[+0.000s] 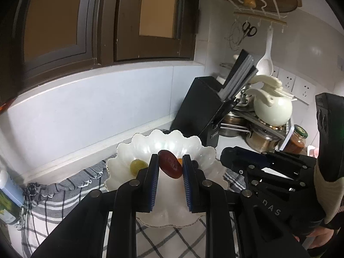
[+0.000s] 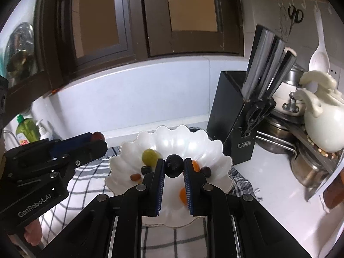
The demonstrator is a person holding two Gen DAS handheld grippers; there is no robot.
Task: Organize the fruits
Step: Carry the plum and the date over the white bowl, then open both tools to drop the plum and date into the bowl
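The left tongs pinch a red date, tilted, its far end leaning left. The right tongs squeeze a dark grape, hiding fruit in the white bowl.

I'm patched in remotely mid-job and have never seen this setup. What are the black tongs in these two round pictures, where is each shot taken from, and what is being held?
Nothing here is a robot arm: a person carries a black two-finger gripper in each hand, each with a fisheye camera looking along its fingers. One picture is from the left gripper, which is shut on a dark red oval fruit. The other is from the right gripper, shut on a dark blue round fruit. Both hang over a white scalloped bowl on a grey checked cloth. In the bowl lie a green grape and several small orange and dark fruits. A black knife block stands behind.
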